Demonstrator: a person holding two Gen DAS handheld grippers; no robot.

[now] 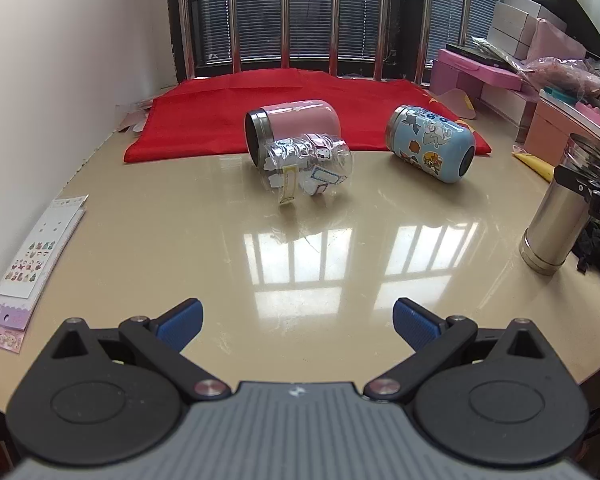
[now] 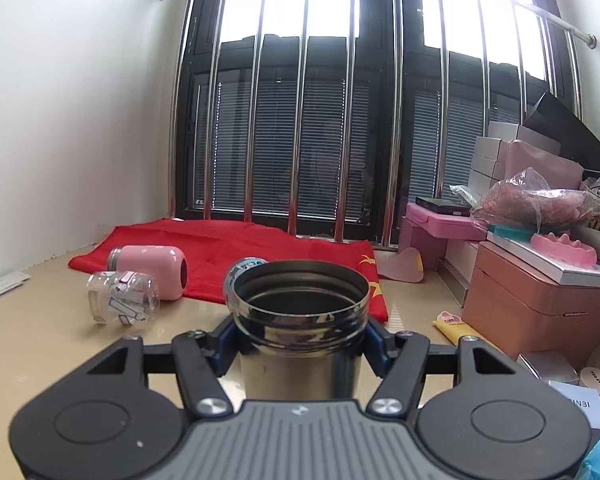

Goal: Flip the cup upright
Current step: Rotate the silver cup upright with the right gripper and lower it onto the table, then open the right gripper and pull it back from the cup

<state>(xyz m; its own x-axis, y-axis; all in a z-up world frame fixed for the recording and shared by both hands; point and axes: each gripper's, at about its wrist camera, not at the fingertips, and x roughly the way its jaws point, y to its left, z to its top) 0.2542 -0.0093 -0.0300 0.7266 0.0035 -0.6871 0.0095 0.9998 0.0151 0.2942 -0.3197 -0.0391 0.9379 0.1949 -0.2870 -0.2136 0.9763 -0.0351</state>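
Table (image 1: 300, 240): glossy beige top; it carries all the cups, and a red cloth (image 1: 260, 120) is spread at the far side under the window.
Steel cup (image 2: 300, 320): it stands upright at the table's right edge, mouth up. I judge this one is already flipped.
Right gripper (image 2: 300, 344): the blue pads press on both sides of the steel cup below its threaded neck, probably to keep it steady.
Left gripper (image 1: 298, 322): spread wide and holding nothing, low over the near table, pointing to the lying cups.
Pink cup (image 1: 290, 124): on its side, touching the clear jar.
Blue cup (image 1: 430, 142): on its side, cartoon stickers; writing too small to read.
Clear jar (image 1: 308, 166): on its side, with stickers.
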